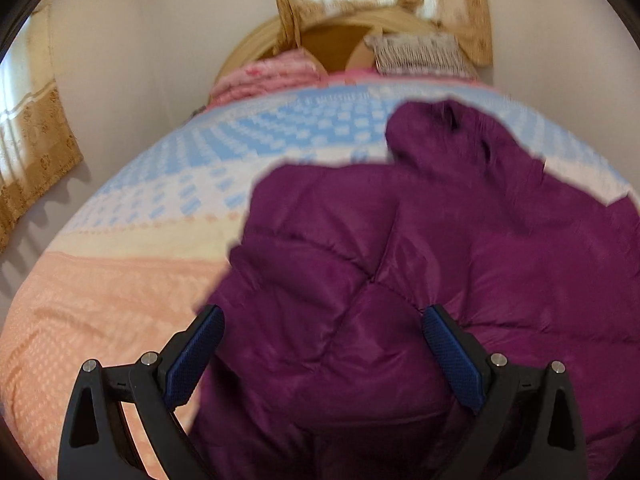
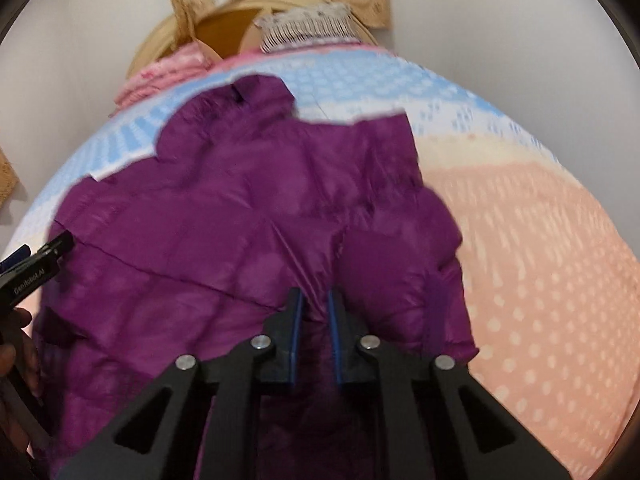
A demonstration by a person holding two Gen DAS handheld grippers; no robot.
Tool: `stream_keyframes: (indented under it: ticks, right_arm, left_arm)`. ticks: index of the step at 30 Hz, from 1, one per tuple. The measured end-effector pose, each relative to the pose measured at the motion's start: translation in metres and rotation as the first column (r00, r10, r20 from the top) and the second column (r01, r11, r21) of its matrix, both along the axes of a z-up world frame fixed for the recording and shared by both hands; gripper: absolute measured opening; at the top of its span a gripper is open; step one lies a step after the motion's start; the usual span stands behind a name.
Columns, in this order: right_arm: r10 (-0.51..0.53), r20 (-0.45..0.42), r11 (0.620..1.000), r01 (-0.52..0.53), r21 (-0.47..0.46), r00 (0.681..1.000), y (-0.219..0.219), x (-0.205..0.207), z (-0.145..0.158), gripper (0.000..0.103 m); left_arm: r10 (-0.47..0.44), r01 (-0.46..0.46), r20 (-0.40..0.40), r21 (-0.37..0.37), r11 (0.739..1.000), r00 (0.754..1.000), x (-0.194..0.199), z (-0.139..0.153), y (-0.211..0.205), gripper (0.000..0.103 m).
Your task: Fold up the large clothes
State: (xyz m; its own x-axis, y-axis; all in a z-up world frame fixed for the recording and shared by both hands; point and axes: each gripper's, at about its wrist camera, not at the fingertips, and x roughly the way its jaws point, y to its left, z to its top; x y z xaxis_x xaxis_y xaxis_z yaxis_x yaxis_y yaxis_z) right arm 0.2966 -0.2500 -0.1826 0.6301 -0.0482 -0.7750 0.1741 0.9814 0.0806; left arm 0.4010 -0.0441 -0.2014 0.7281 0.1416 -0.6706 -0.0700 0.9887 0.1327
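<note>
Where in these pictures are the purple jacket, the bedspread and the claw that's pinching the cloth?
purple jacket [image 1: 400, 280]: left wrist view, quilted middle panel.
bedspread [image 1: 100, 300]: left wrist view, bare peach part.
right claw [image 2: 314, 304]: right wrist view, between its fingertips, pinching the jacket.

White lettering reading "GenRobot.AI" runs along the black body of the left gripper [image 2: 60, 246] at the frame's left edge in the right wrist view. No other text is legible.

Your left gripper [image 1: 322, 322] is spread wide above the near part of the purple puffer jacket [image 1: 400, 264], crumpled right on the bed [image 1: 120, 280]; pillows [image 1: 420, 54] far.
</note>
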Motion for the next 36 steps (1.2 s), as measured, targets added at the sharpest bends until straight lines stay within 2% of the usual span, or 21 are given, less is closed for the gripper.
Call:
stream_keyframes:
  ticks: [7, 11, 12, 13, 15, 17, 19, 23, 26, 29, 30, 32, 36]
  right_arm:
    - [0.016, 0.006, 0.999, -0.016, -0.03, 1.0, 0.002, -0.006, -0.01, 0.007]
    - [0.023, -0.006, 0.999, -0.024, -0.023, 1.0, 0.004, -0.004, -0.007, 0.007]
    - [0.022, -0.004, 1.0, -0.023, -0.019, 1.0, 0.004, -0.008, -0.002, 0.008]
    - [0.024, 0.015, 1.0, -0.024, -0.001, 1.0, 0.002, -0.012, 0.008, 0.017]
    - [0.026, 0.074, 1.0, -0.025, -0.008, 0.997, 0.002, -0.017, 0.029, 0.028]
    - [0.006, 0.141, 1.0, -0.001, -0.03, 0.99, -0.001, -0.012, 0.056, 0.029]
    - [-0.026, 0.172, 0.999, 0.03, -0.024, 0.985, -0.005, 0.001, 0.071, 0.029]
    - [-0.144, 0.199, 0.989, 0.15, -0.014, 0.969, -0.021, 0.047, 0.08, 0.029]
    - [-0.163, 0.152, 0.987, 0.162, 0.022, 0.975, -0.026, 0.083, 0.059, 0.029]
    - [-0.17, 0.089, 0.985, 0.173, -0.023, 0.981, -0.027, 0.105, 0.03, 0.029]
    - [-0.17, 0.064, 0.985, 0.172, -0.023, 0.983, -0.029, 0.108, 0.02, 0.029]
    - [-0.174, 0.021, 0.984, 0.175, -0.02, 0.984, -0.033, 0.112, -0.003, 0.029]
    - [-0.169, 0.022, 0.986, 0.169, -0.007, 0.985, -0.037, 0.104, -0.008, 0.029]
  left_arm:
    - [-0.025, 0.023, -0.065, -0.035, 0.999, 0.998, 0.012, -0.014, 0.001, 0.1]
    - [0.002, -0.004, -0.052, -0.032, 0.999, 0.999, -0.004, 0.008, 0.005, 0.1]
    - [-0.019, 0.019, -0.002, -0.062, 0.998, 1.0, -0.014, 0.027, 0.008, 0.1]
    - [-0.037, 0.041, 0.05, -0.078, 0.996, 0.998, -0.021, 0.041, 0.011, 0.1]
    - [-0.055, 0.068, 0.148, -0.085, 0.994, 0.988, -0.028, 0.067, 0.016, 0.1]
    - [-0.036, 0.054, 0.188, -0.091, 0.994, 0.981, -0.016, 0.084, 0.022, 0.1]
    - [0.016, -0.001, 0.191, -0.082, 0.997, 0.982, 0.011, 0.087, 0.03, 0.1]
    - [0.109, -0.098, 0.155, -0.073, 0.992, 0.982, 0.065, 0.068, 0.043, 0.1]
    - [0.129, -0.123, 0.105, -0.056, 0.991, 0.986, 0.09, 0.045, 0.045, 0.1]
    - [0.126, -0.126, 0.032, -0.02, 0.992, 0.991, 0.107, 0.01, 0.041, 0.1]
    - [0.123, -0.123, 0.008, -0.005, 0.992, 0.992, 0.111, 0.0, 0.039, 0.1]
    - [0.121, -0.122, -0.091, -0.005, 0.993, 0.989, 0.121, -0.021, 0.039, 0.1]
    - [0.126, -0.129, -0.111, -0.028, 0.991, 0.986, 0.122, -0.025, 0.044, 0.101]
